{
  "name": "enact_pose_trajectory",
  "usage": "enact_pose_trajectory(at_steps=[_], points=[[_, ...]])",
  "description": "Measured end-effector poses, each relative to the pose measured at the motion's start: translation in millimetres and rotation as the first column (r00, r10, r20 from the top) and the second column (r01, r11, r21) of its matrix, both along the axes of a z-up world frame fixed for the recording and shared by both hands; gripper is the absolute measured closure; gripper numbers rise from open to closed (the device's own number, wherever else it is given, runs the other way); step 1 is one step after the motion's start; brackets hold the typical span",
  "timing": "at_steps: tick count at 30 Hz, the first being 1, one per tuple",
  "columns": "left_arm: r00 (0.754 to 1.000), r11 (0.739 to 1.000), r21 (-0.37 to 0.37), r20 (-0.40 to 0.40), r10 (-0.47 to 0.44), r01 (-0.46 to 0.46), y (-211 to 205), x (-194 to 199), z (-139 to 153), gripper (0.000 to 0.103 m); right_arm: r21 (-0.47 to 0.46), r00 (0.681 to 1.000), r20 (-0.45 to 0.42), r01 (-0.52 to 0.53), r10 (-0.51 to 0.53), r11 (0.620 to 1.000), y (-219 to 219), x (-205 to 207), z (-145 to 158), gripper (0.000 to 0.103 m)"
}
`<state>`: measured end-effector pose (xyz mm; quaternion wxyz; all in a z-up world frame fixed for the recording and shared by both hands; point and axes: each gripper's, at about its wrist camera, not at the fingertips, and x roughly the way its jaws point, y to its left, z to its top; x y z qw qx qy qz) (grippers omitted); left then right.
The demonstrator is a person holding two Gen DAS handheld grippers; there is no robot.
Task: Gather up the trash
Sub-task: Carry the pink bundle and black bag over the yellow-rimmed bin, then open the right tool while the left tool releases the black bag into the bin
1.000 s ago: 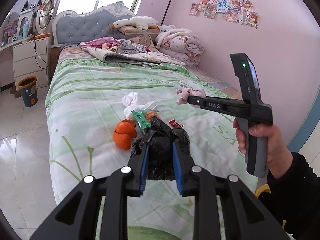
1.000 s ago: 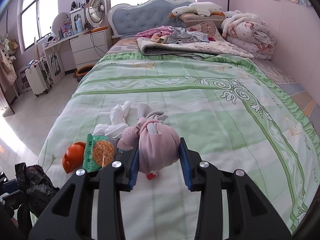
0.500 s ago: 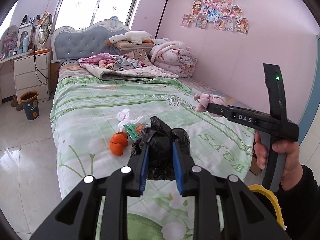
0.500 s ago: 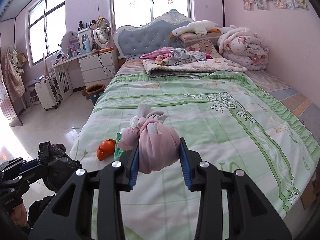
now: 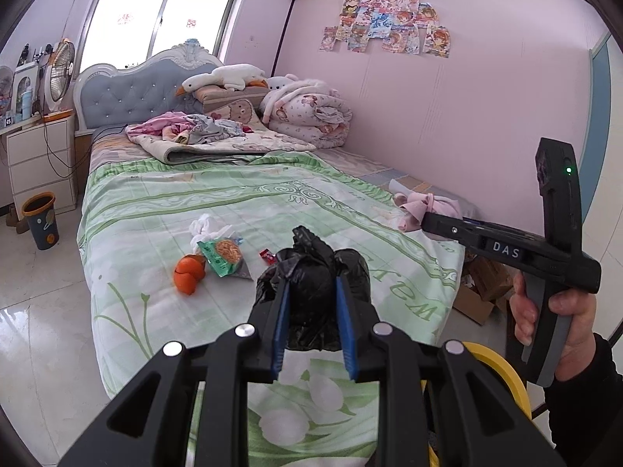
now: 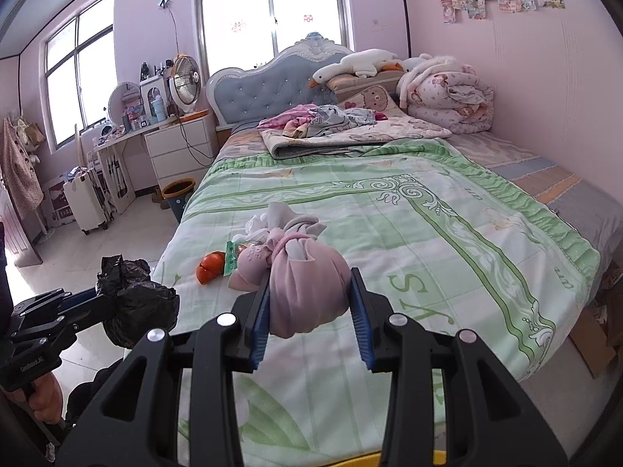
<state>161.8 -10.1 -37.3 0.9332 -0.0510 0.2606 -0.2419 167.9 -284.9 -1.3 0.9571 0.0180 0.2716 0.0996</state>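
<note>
My left gripper (image 5: 311, 292) is shut on a crumpled black plastic bag (image 5: 311, 272), held in the air over the foot of the bed. My right gripper (image 6: 309, 284) is shut on a tied pink bag bundle (image 6: 303, 284); the left wrist view shows the same pink bundle (image 5: 424, 206) at the tip of the right tool. The black bag (image 6: 136, 299) appears at the left of the right wrist view. On the green bedspread (image 5: 272, 202) lie an orange peel (image 5: 189, 272), a green snack packet (image 5: 222, 253), a white tissue wad (image 5: 204, 229) and a small red wrapper (image 5: 268, 256).
A yellow bin rim (image 5: 502, 373) shows below the right hand, at the foot of the bed. A small orange-rimmed waste bin (image 5: 39, 220) stands by the white nightstand (image 5: 39, 163). Cardboard boxes (image 5: 483, 292) sit on the floor beside the bed. Quilts and pillows are piled at the headboard.
Both grippers have drawn back and up from the bed with their bags still held; the bed litter now looks smaller and farther off. The yellow bin rim has come into view.
</note>
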Motion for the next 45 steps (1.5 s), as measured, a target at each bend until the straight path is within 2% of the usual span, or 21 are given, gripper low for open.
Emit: enact_pose_trajectory(at_steps=[5,9,20,34,45], points=[[0.998,0.998,-0.007,-0.016,-0.066,0.066,-19,-13,0,0.081,0.007,0.999,0.01,0.041,-0.041,0.999,-21,-39,4,0.068],[0.993,0.993,0.016,-0.006,-0.115,0.115,-38,-27,1,0.081,0.015,0.997,0.004,0.073,-0.073,0.997,-37,-64,2,0.068],[0.965,0.968,0.02,-0.087,-0.247,0.249,-86,-47,-13,0.081,0.055,0.987,-0.015,0.158,-0.157,0.986,-81,-123,-10,0.067],[0.924,0.934,0.061,-0.181,-0.338,0.353,-143,-60,-44,0.081,0.111,0.976,-0.093,0.208,-0.198,0.972,-125,-162,-41,0.066],[0.892,0.902,0.092,-0.225,-0.393,0.421,-165,-76,-63,0.08,0.169,0.961,-0.189,0.234,-0.202,0.957,-142,-172,-71,0.064]])
